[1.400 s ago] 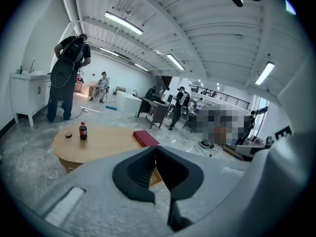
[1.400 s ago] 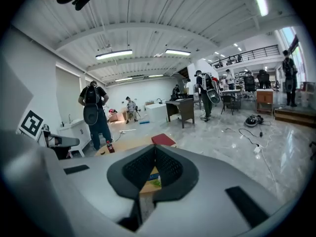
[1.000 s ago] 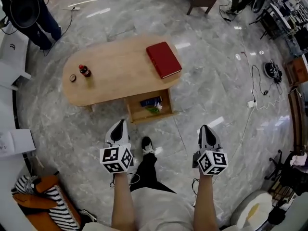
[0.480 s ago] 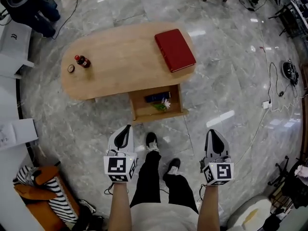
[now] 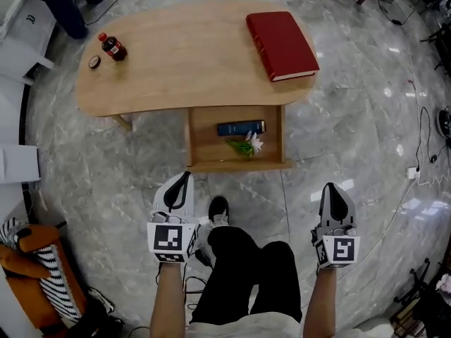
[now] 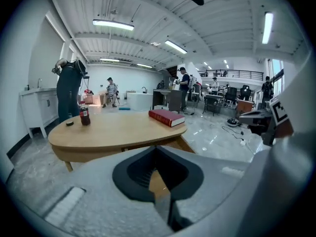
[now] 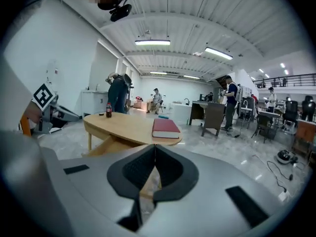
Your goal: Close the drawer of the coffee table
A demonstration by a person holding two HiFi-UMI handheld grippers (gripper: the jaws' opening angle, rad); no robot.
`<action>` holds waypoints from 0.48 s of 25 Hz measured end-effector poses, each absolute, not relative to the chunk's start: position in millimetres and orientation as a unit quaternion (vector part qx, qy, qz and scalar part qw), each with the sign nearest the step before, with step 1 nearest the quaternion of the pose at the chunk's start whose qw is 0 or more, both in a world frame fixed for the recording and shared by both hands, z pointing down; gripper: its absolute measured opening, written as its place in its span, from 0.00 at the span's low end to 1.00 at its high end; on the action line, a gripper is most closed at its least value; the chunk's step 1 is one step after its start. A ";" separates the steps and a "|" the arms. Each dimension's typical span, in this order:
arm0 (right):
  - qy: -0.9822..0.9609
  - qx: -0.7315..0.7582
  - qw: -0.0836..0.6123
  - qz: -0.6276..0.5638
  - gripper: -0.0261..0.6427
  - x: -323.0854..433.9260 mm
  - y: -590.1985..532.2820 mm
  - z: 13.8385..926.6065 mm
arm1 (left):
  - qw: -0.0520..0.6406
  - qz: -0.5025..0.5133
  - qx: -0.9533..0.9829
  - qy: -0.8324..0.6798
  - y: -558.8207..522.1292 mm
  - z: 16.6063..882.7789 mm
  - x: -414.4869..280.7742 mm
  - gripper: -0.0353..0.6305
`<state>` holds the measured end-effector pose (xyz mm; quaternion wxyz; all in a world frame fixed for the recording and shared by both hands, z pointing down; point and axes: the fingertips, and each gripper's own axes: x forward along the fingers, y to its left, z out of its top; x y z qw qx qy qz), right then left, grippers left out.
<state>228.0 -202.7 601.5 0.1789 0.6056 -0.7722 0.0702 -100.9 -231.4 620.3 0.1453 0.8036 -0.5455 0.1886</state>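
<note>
Since the last frames I've stepped in: the coffee table (image 5: 176,62) sits bigger and closer in the head view, and the drawer (image 5: 236,165) is now just ahead of both claws. It hasn't moved on its slides and is still pulled well out.

Near: left gripper (image 5: 183,180) and right gripper (image 5: 331,189) are held low in front of me, one either side of my legs and my shoe (image 5: 218,206), neither touching anything. Both claws are pinched narrow, tips meeting, nothing between them.

Mid: the drawer front faces me, nearer the left gripper than the right. Inside are a blue box (image 5: 240,127) and a small flower sprig (image 5: 248,145). Both lie flat and clear of the front, so I'd judge nothing blocks closing it.

Far: red book (image 5: 282,44) on the tabletop's right end, bottle (image 5: 111,46) and a small cap (image 5: 94,62) at the left.

Views: only the head view shows the drawer and its contents; in both gripper views each gripper's own body hides it. Those views give the tabletop side-on and people standing in the room behind it.

Next step, I think: bring a claw tip to the drawer front and push straight in.
</note>
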 end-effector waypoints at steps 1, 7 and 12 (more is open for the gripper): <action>-0.777 0.602 0.176 0.062 0.06 232.5 -203.4 622.3 | 0.140 0.187 0.800 -0.552 -230.0 640.8 -103.1 0.07; -0.791 0.589 0.164 0.011 0.06 248.3 -214.0 732.4 | 0.115 0.177 0.790 -0.575 -216.1 756.2 -109.6 0.07; -0.810 0.571 0.133 0.004 0.06 244.0 -214.1 797.5 | 0.118 0.150 0.788 -0.585 -200.0 824.5 -119.7 0.07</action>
